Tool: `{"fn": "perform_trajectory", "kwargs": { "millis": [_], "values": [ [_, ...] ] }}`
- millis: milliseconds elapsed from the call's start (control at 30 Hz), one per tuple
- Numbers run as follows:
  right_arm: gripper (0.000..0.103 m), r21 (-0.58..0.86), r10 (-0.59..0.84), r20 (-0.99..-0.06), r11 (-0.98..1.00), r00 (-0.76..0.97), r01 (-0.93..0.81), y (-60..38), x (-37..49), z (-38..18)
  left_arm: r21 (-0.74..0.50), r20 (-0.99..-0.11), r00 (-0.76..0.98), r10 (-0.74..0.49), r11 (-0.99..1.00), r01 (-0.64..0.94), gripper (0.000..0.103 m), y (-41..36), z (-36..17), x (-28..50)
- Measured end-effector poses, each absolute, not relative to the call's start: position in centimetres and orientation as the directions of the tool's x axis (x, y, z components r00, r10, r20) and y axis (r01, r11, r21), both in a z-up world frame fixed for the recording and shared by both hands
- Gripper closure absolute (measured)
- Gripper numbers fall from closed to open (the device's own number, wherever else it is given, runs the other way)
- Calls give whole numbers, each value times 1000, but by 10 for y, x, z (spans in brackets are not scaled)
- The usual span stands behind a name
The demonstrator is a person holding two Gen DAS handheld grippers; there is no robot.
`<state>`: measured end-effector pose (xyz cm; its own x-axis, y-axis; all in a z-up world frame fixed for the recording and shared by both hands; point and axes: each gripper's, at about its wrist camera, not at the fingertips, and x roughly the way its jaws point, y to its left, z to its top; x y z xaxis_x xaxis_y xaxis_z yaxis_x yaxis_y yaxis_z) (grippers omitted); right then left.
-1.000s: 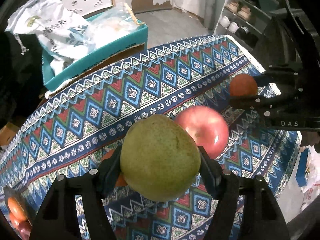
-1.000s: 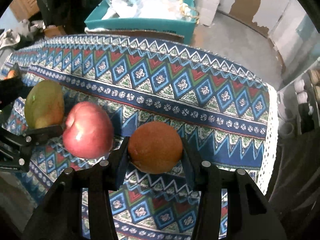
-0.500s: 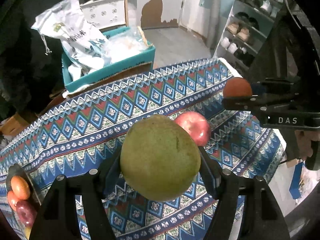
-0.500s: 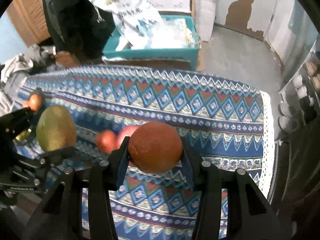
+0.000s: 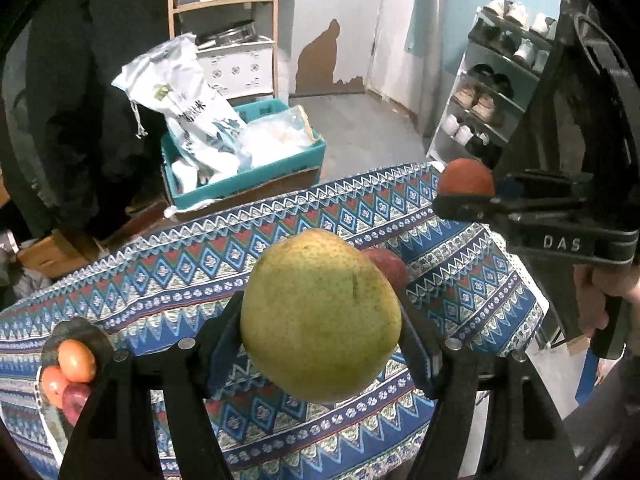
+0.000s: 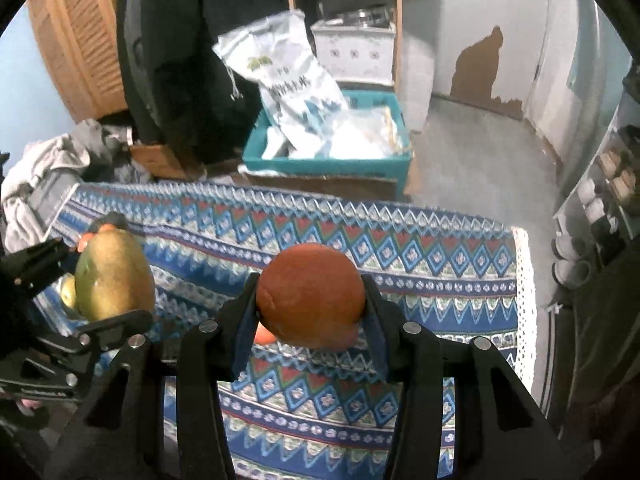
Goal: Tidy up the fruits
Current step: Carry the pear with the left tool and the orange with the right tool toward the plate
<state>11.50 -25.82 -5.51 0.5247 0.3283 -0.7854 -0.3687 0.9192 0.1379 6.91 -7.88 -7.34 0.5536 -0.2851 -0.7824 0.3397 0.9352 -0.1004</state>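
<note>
Both grippers risen: left gripper (image 5: 320,320) clamps pear (image 5: 320,316), right gripper (image 6: 310,304) orange (image 6: 311,300).

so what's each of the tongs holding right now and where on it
The left tongs clamp the round green-yellow pear across its widest sides. The right tongs clamp the round orange fruit across its middle.

Both wrist cameras looked steeply down from above the patterned tablecloth (image 5: 168,276), each very near its own held fruit. They shared the cloth, the teal crate (image 6: 328,164) on the far floor, and probably the same fruit plate (image 5: 80,332) at left.
</note>
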Motion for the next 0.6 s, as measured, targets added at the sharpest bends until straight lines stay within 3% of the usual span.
{"fn": "perform_trajectory", "kwargs": {
  "millis": [600],
  "values": [
    [56,188,427,-720,879,547,-439,-208,74,-20,-139,-755,593,-280,952,272,30,-18,-43,27]
  ]
}}
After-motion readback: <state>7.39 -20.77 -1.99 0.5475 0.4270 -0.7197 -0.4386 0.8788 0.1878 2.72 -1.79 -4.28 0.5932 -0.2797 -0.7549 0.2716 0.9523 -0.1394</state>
